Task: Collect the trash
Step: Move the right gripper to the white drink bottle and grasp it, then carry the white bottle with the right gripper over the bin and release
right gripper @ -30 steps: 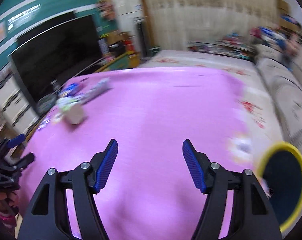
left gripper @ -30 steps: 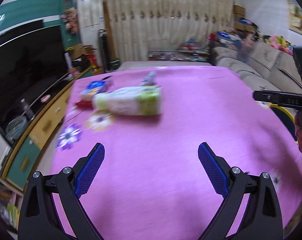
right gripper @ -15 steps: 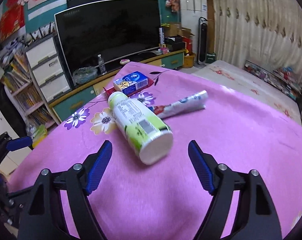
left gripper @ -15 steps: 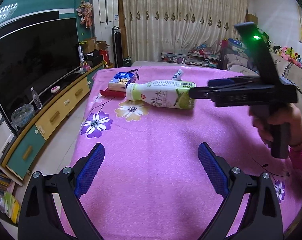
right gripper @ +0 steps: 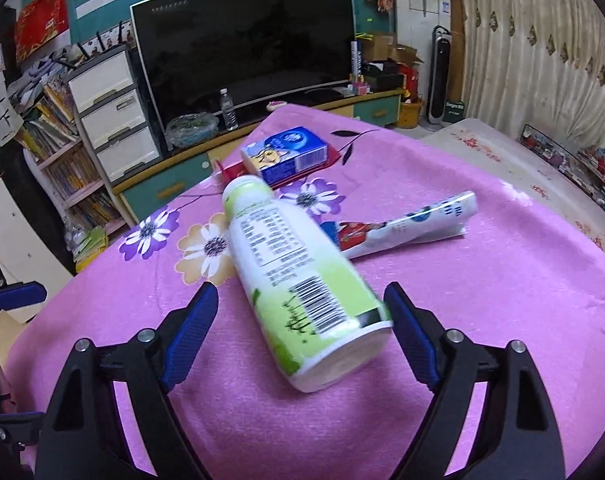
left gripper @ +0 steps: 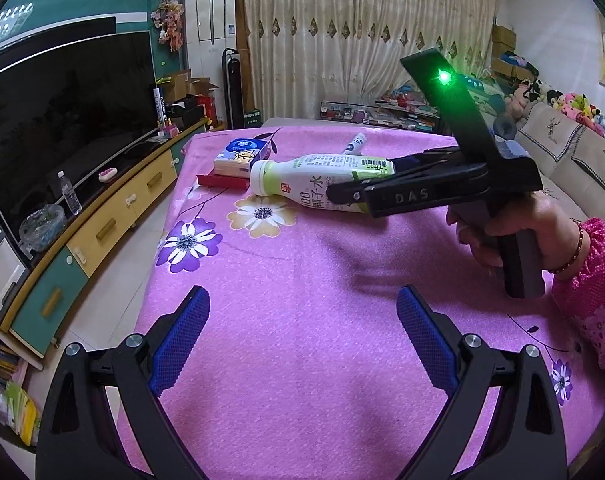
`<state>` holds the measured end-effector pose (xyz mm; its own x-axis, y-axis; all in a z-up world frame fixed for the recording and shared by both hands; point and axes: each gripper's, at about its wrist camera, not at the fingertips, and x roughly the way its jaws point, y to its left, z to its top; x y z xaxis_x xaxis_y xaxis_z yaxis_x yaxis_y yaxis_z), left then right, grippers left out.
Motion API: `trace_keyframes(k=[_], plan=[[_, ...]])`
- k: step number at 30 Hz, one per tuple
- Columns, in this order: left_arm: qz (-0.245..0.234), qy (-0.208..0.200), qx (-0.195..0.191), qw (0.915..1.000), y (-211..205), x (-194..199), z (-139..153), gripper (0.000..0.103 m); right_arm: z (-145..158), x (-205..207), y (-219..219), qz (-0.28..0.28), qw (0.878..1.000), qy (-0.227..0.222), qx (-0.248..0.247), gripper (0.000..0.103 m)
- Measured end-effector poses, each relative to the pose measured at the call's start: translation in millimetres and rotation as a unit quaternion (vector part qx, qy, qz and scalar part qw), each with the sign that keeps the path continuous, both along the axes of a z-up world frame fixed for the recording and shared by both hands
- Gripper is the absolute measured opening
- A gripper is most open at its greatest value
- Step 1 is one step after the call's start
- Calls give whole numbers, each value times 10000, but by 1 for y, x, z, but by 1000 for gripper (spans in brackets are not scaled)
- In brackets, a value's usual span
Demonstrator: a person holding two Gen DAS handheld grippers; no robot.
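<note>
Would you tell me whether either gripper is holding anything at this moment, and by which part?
Nothing is held. The right gripper stands open around the lying bottle's base end; the left gripper is open over bare cloth.

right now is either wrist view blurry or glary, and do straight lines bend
Left wrist view: sharp; the green light on the right gripper flares, and that gripper throws a soft shadow on the cloth. Right wrist view: the bottle base is slightly smeared. In both, the TV edges bow from the fisheye.

"DAS" on right tool (left gripper: 344, 196); "100" on bottle (left gripper: 322, 186)
</note>
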<state>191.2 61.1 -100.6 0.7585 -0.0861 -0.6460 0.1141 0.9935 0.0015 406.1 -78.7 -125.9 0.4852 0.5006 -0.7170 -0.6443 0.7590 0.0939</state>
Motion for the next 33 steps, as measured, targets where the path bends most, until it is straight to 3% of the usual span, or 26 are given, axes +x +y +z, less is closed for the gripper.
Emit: trace_keyframes(k=[1,2,3,12,22,33], plan=[[-3,-4,2,10000,0,-1,0,93,0,-2,0,18,10000,0,-39,70],[-11,-7,6,10000,-1,-1,0,93,-1,-6,1,48,10000,16,-81,56],[-16,-9,8,10000,-2,-2,0,93,-2,-10,0,80,9999,70,-77,54],[-171,-53,-14,9998,-13,-7,2,93,8,-61,-31,-46,9999,138,-19,53],[-465,-114,-17,9988,-34,-9,7,93,16,-135,-115,-971,9951,79,168,53],[-759,-137,48,9970,-64,-10,11,93,27,-203,-229,-2479,9668,-421,459,52]])
